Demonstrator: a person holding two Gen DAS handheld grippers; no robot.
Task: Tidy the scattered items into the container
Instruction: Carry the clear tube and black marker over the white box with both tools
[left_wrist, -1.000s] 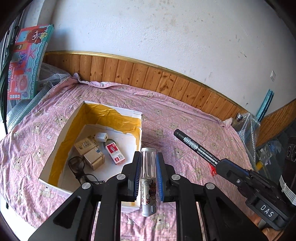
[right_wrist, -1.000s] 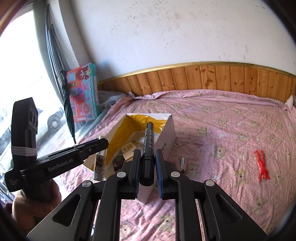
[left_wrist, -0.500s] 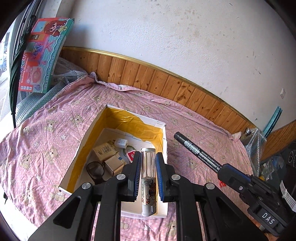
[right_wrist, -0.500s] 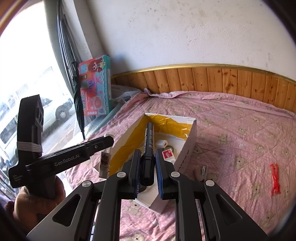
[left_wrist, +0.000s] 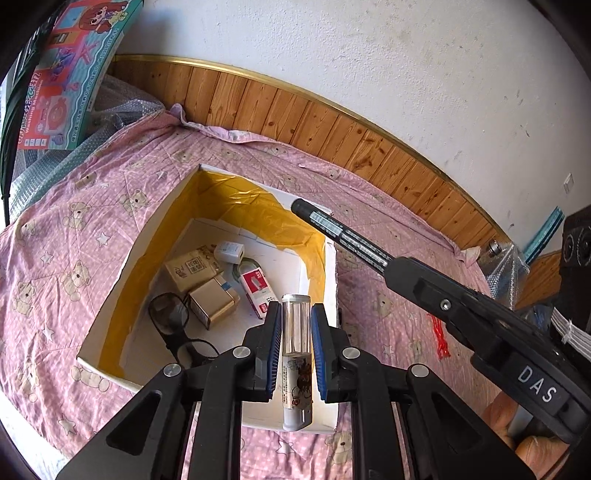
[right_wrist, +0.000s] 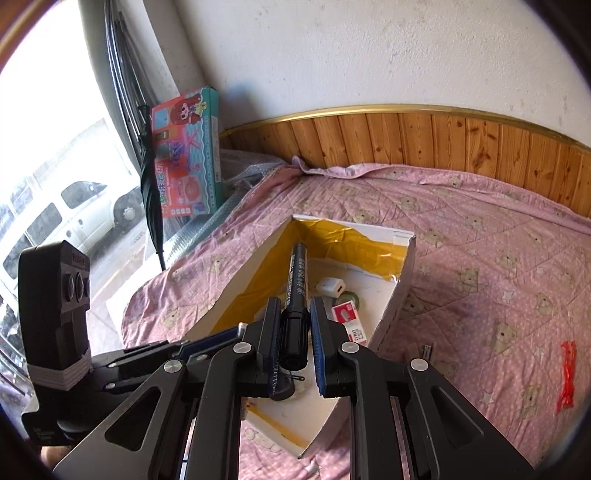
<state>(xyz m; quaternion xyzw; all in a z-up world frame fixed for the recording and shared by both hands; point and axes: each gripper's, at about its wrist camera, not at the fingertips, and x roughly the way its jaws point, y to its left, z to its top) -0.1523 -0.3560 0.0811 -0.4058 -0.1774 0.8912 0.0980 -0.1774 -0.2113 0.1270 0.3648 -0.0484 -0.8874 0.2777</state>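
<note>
From the left wrist view, the left gripper (left_wrist: 294, 347) is clamped on a small clear-capped tube (left_wrist: 295, 354), held above the near corner of the white box (left_wrist: 125, 258) lined with yellow tape on the pink bedspread (left_wrist: 74, 206). Inside lie two tan cartons, a white plug, a red-and-white packet (left_wrist: 258, 286) and glasses.

From the right wrist view, the right gripper (right_wrist: 294, 339) grips a black marker (right_wrist: 297, 295), poised over the box's (right_wrist: 391, 295) open interior. A red clip (right_wrist: 567, 373) lies well apart on the bedspread.
</note>
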